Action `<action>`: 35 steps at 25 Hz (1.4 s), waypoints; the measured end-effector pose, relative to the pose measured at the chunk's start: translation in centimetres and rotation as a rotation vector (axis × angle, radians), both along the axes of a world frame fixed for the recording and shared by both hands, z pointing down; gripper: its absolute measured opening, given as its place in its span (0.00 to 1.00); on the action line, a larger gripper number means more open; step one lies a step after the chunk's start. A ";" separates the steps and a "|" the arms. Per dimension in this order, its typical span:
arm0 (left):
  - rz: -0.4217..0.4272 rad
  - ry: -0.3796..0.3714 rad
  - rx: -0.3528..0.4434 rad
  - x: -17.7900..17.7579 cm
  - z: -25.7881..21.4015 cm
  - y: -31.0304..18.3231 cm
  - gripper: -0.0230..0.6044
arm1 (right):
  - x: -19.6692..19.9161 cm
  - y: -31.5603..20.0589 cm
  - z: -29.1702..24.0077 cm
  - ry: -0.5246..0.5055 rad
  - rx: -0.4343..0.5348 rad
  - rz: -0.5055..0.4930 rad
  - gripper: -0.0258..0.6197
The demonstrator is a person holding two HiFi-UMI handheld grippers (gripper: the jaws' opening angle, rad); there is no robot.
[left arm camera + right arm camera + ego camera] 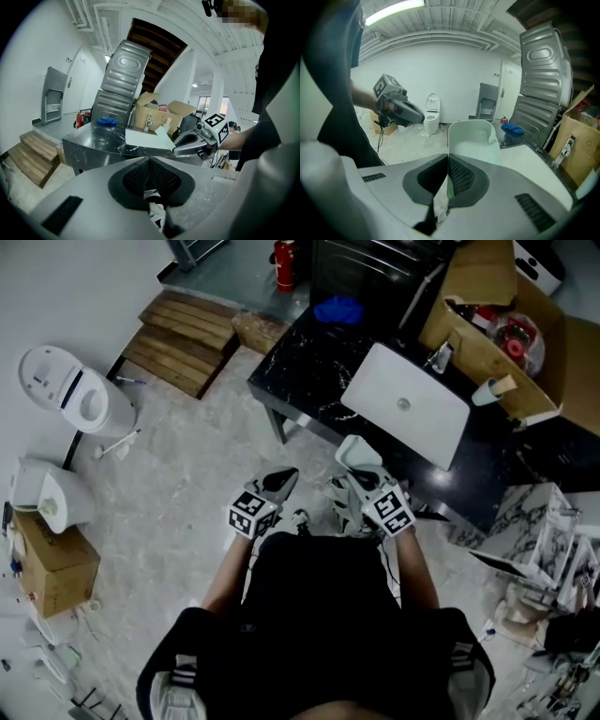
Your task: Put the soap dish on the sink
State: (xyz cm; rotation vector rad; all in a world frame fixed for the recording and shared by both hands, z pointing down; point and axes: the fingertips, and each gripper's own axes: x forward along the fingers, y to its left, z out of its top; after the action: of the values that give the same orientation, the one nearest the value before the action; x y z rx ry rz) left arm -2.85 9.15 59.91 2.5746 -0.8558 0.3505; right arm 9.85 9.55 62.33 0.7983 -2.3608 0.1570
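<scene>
Black stone with white veining makes up the counter point(309, 371), the largest thing ahead of me, standing on a pale tiled floor. A white rectangular sink point(427, 432) sits on top of it, tilted diagonally in the head view. A cardboard box point(506, 324) stands behind the sink, and a blue cloth point(337, 308) lies on the counter's far corner.

Both grippers hang in front of the person's body, short of the counter's near edge. The right gripper point(448, 161) has its jaws clamped on one wall of the soap dish point(472, 140), a pale, mint-tinted tray held on edge with its open side facing the camera. In the head view the dish point(356, 453) hangs in the air just short of the sink's near corner, touching nothing but the jaws. The left gripper point(150, 161) has its jaws pressed together with nothing between them, and it idles beside the right one.

I judge this to be the carry: the dish is picked up but not yet delivered. Next I would reach forward over the counter edge, roll the dish flat, set it on the sink's rim or beside the basin, then part the jaws.

The jaws hide the clamped wall. I cannot see the dish's underside. The tap is half lost against the box.
</scene>
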 end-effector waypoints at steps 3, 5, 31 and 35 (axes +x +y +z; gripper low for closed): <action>0.021 0.007 0.000 -0.2 0.0 -0.1 0.04 | -0.6 0.2 0.4 0.002 -0.001 0.012 0.04; 0.036 0.008 -0.001 -0.5 0.0 -0.1 0.04 | -1.2 0.4 0.6 0.005 -0.010 0.024 0.04; -0.052 0.064 -0.035 -5.0 -0.5 1.5 0.04 | -6.9 0.9 0.7 -0.015 -0.002 -0.066 0.04; -0.064 0.058 -0.017 -5.2 -0.7 1.6 0.04 | -6.9 1.1 0.9 -0.011 -0.006 -0.071 0.04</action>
State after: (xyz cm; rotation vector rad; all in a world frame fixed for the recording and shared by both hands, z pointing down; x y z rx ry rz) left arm -8.01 10.72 59.23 2.5221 -0.9082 0.2621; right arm 2.95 10.63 63.21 0.7107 -2.3943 0.1390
